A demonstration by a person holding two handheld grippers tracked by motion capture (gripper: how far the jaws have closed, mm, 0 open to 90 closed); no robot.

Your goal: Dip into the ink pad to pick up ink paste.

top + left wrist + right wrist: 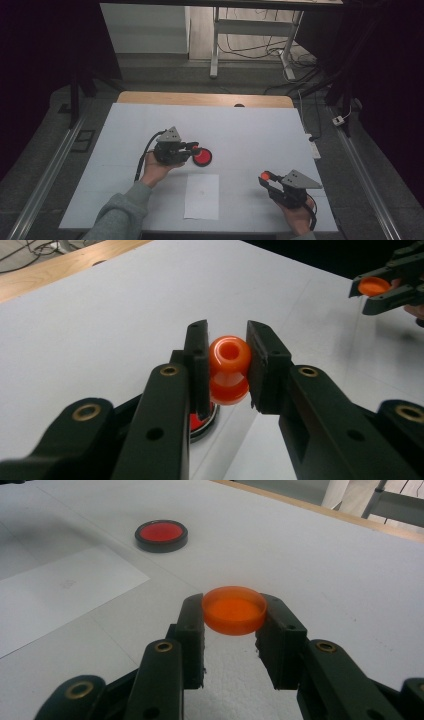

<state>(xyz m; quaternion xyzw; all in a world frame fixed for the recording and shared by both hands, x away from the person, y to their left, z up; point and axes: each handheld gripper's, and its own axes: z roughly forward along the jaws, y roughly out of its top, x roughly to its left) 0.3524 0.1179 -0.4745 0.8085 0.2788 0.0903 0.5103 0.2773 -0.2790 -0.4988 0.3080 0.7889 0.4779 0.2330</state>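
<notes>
My left gripper (228, 357) is shut on an orange spool-shaped piece (229, 371) with a hole in its top. It holds the piece just above a red disc with a black rim (201, 424), which lies on the white table. In the high view that gripper (194, 147) sits left of centre, right beside the red disc (203, 157). My right gripper (234, 611) is shut on a shallow orange cap (234, 607), held a little above the table. From above it (266, 177) is at the front right, and the cap (266, 175) shows at its tips.
A white sheet of paper (202, 196) lies near the front edge between the two hands. The white table top (250, 130) ends at a wooden strip (200, 98) at the back. Cables and table legs stand on the floor beyond.
</notes>
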